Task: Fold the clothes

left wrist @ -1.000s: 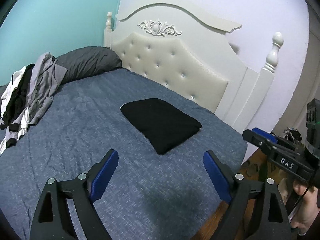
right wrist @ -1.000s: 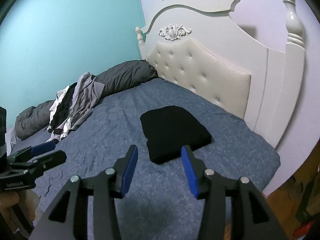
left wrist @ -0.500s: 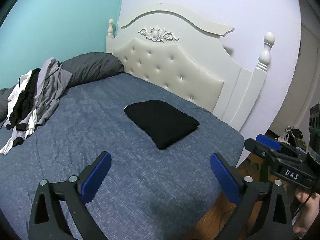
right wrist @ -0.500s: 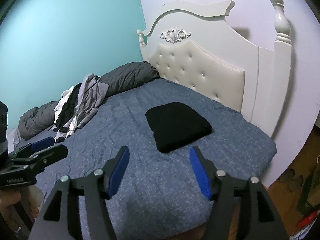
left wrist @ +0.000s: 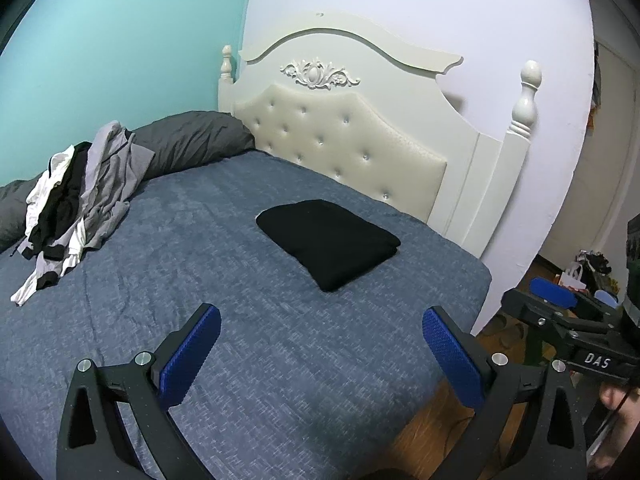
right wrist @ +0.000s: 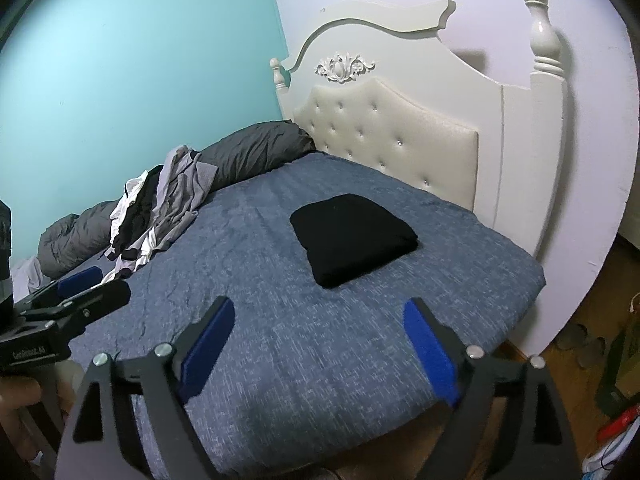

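On the blue bed (left wrist: 248, 360), near the white tufted headboard (left wrist: 352, 148), lies a folded black garment (left wrist: 328, 240), flat and clear of both grippers. Well apart, by the grey pillow (left wrist: 188, 140) along the teal wall, sits a heap of unfolded clothes (left wrist: 76, 196) in grey, black and white. The left gripper (left wrist: 320, 344) hangs over the bed's near edge, its blue fingers (left wrist: 192, 352) spread wide and empty. The right gripper (right wrist: 318, 330) is likewise wide and empty.

Matt black cloth bundle (left wrist: 330, 242) on mottled blue bedspread (left wrist: 240, 340) (headboard (left wrist: 348, 140) padding glossy)
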A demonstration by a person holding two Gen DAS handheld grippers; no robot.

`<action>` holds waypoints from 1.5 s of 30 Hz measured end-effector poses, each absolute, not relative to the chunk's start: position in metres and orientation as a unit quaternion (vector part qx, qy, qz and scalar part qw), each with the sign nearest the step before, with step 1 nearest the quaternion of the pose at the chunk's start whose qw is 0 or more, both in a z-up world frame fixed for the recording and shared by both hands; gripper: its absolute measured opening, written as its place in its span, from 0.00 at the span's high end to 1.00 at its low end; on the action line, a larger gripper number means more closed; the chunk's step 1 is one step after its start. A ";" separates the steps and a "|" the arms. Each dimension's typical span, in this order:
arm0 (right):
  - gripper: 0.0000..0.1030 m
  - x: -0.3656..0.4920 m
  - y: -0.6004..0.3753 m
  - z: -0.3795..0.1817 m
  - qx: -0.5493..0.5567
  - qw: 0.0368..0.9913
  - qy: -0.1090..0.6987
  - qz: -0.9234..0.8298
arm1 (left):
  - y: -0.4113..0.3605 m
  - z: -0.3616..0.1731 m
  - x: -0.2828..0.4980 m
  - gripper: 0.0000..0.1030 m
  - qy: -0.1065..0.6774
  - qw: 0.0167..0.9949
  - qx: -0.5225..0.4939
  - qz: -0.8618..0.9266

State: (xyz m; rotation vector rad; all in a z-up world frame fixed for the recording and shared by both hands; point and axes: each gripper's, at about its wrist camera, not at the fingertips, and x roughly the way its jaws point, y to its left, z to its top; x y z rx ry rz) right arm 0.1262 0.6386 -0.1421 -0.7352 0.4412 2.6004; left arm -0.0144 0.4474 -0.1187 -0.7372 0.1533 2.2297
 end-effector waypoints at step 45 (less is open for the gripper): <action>0.01 0.163 0.585 -0.141 -0.249 0.224 0.131 0.933 | 0.401 -0.112 0.030 0.00 0.056 0.374 -0.261 0.888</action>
